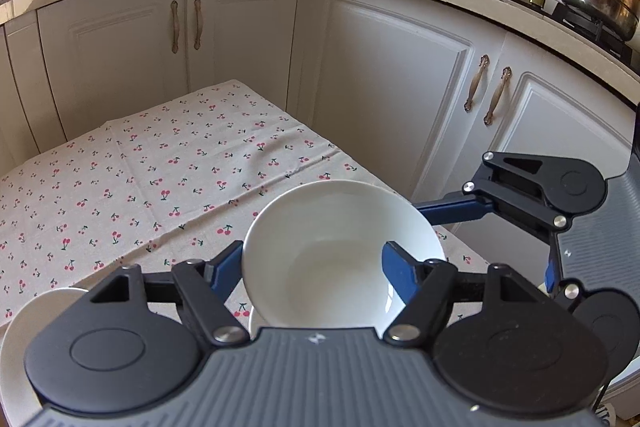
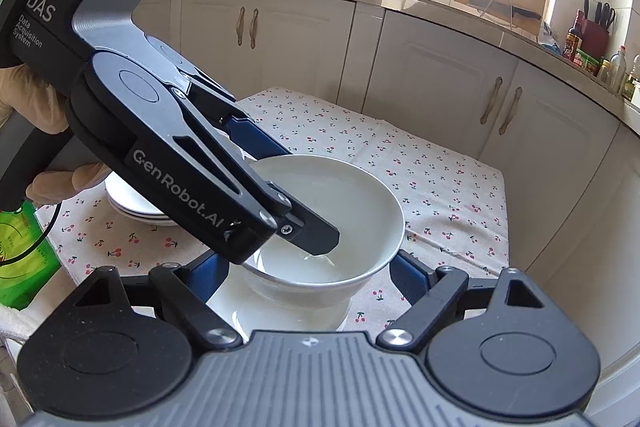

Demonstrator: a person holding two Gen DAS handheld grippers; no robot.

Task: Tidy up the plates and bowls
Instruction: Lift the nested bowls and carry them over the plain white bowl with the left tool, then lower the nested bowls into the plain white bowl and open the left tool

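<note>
Cherry-print tablecloth (image 1: 160,163), gripped white bowl (image 1: 332,247).

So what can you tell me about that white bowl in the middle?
The white bowl is glossy, ceramic-looking, deep, plain and empty. It tilts slightly, lifted above a white plate on the cherry-print tablecloth. The left tool pinches its rim, one finger inside; the right tool's blue fingers flank its sides.

The bowl (image 1: 336,247) is plain glossy white, and so are the stacked plates (image 2: 132,201). The tablecloth (image 1: 160,167) is pale cream, sprinkled with small pink-red cherries on green stems. Both grippers, left (image 1: 312,267) and right (image 2: 308,267), are black and grey with blue fingers. The cabinet doors (image 1: 392,75) are off-white with bronze handles.
</note>
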